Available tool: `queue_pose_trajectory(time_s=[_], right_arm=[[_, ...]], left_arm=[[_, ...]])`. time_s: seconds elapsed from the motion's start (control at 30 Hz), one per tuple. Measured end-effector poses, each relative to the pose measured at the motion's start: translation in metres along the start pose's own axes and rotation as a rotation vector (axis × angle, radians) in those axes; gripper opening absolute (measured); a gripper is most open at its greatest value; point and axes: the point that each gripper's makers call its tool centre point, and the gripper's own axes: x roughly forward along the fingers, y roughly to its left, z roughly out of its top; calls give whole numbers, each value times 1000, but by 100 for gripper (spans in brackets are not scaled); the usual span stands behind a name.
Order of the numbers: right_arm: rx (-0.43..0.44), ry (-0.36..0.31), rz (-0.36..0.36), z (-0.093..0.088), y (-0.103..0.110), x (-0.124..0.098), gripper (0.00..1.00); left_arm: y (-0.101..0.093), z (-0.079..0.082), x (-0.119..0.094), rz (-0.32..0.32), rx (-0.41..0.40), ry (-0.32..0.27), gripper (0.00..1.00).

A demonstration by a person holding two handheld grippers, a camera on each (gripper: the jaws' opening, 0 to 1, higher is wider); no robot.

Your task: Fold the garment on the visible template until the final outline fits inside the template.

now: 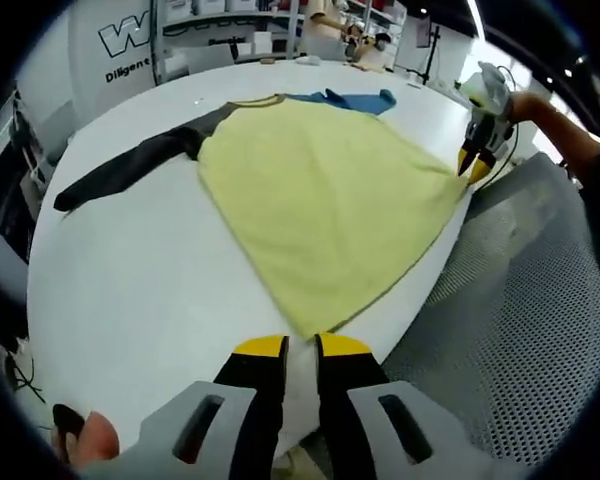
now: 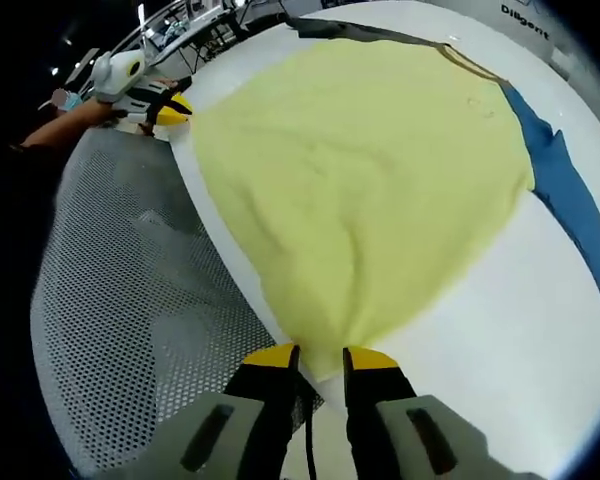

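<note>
A broad white table (image 1: 130,290) with a rounded edge carries the work; beside its near edge lies a grey perforated mat (image 1: 540,330), rumpled into soft folds, also seen in the right gripper view (image 2: 130,300); far across the room stand shelves and a white wall panel with dark lettering (image 1: 125,45), and people sit at another bench in the distance.

Spread flat on the table is the yellow garment (image 1: 325,200), its body wide and smooth, a dark sleeve (image 1: 130,165) stretched out to the left and a blue sleeve (image 1: 355,100) at the far side; in the right gripper view the same yellow cloth (image 2: 370,170) runs away from the camera with the blue sleeve (image 2: 570,200) trailing along its right.

The left gripper (image 1: 300,350) sits at the table's near edge, its yellow-tipped jaws drawn close together with a narrow gap, right at the near corner of the garment's hem; I cannot tell whether cloth is actually pinched between them. The right gripper (image 2: 320,358) has its jaws narrowed on the other hem corner, the fabric gathered into a pleat that runs down between the tips, so it seems to grip the cloth. Each gripper shows in the other's view, at the table edge, held by a person's arm (image 1: 480,160) (image 2: 150,103).
</note>
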Motion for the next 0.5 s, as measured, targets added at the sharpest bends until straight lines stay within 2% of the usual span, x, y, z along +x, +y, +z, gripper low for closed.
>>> queue_pose_trajectory(time_s=[0.1, 0.2, 0.33, 0.5], right_arm=[[13, -50, -17, 7, -4, -8, 15], [34, -102, -23, 14, -8, -15, 16], [58, -153, -40, 20, -16, -28, 17], [83, -164, -38, 14, -18, -46, 18]], left_arm=[[10, 14, -7, 24, -37, -50, 8], [15, 37, -13, 32, -93, -129, 8], [16, 57, -12, 42, -110, -182, 8], [7, 70, -4, 22, -116, -210, 9]])
